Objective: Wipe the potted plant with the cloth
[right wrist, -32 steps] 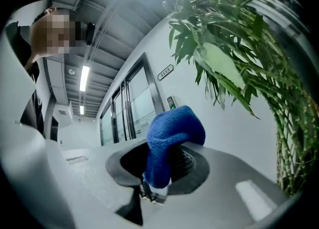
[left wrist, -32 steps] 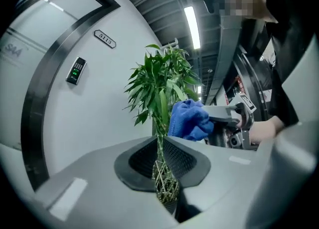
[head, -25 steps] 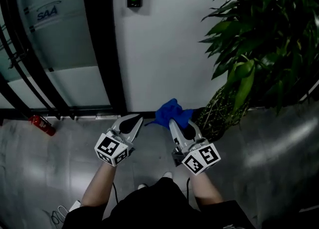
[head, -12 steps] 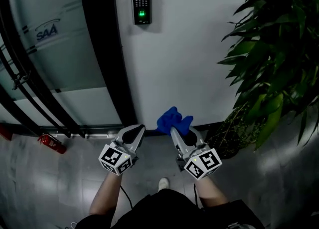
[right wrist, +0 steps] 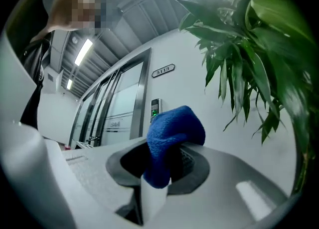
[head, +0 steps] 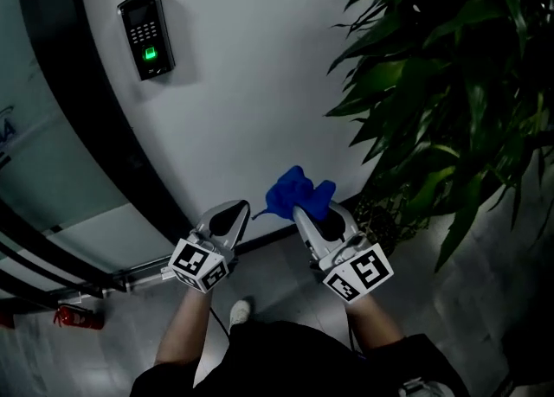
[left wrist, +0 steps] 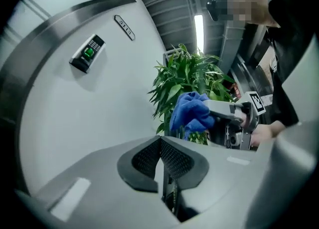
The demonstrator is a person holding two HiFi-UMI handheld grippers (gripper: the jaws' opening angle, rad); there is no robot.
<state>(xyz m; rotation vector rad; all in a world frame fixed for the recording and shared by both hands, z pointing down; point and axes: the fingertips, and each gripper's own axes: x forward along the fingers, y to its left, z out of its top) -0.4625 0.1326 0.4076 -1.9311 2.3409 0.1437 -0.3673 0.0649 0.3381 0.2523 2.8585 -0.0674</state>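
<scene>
A tall potted plant (head: 450, 84) with long green leaves fills the right of the head view; its leaves (right wrist: 249, 48) hang over the right gripper view. My right gripper (head: 310, 209) is shut on a bunched blue cloth (head: 296, 191), which bulges out of the jaws (right wrist: 172, 140) and points at the white wall left of the plant. My left gripper (head: 227, 216) hovers beside it, shut and holding nothing. The left gripper view shows the cloth (left wrist: 190, 113) in front of the plant (left wrist: 187, 81). The pot is mostly hidden behind the right gripper.
A white wall carries a keypad reader (head: 145, 35) at upper left. A dark door frame (head: 78, 92) runs down to the grey floor, where a red extinguisher (head: 78, 317) lies at lower left. My shoe (head: 239, 310) shows below the grippers.
The head view has swung up and right, so the plant now looms closer and the keypad sits further left. Both grippers have risen slightly toward the wall, the cloth still held.
</scene>
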